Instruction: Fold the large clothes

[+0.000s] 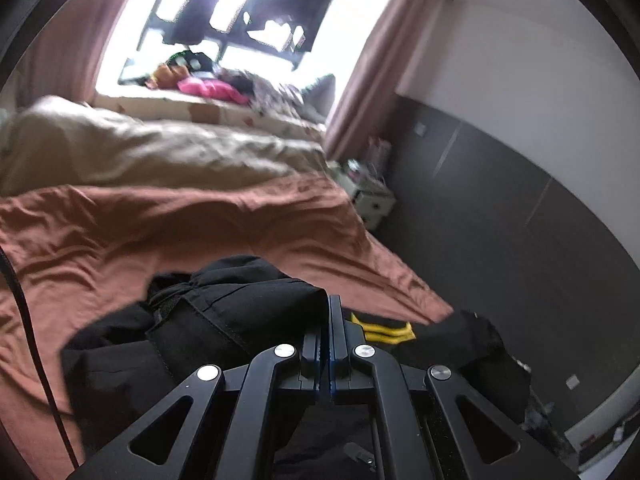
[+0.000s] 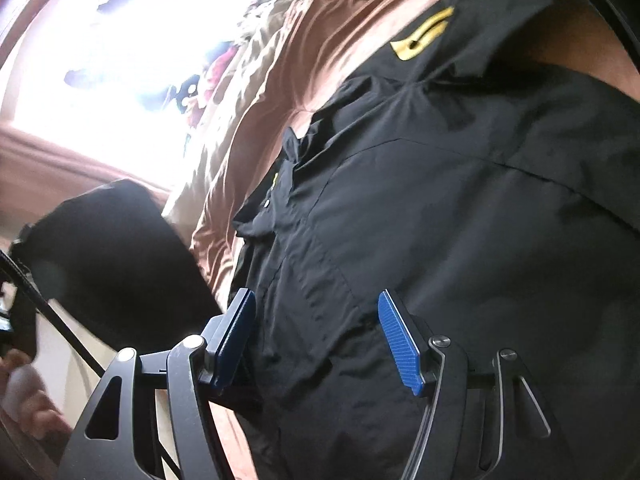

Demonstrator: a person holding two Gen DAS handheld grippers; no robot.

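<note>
Our left gripper (image 1: 329, 312) has its fingers clamped on the black jacket (image 1: 240, 304) low in frame over the bed (image 1: 160, 224), while our right gripper (image 2: 316, 336) fingers gape apart against it.

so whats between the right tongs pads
Black jacket fabric fills the gap between the open right tongs, not yet pinched. Right wrist view shows it.

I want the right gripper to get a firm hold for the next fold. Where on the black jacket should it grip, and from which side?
Probably the near edge of the black jacket, where the stitched front strip runs between the open right gripper fingers. Come in along the rust bedsheet: the cloth lies flat there, and the doubled seam gives more to pinch.
</note>
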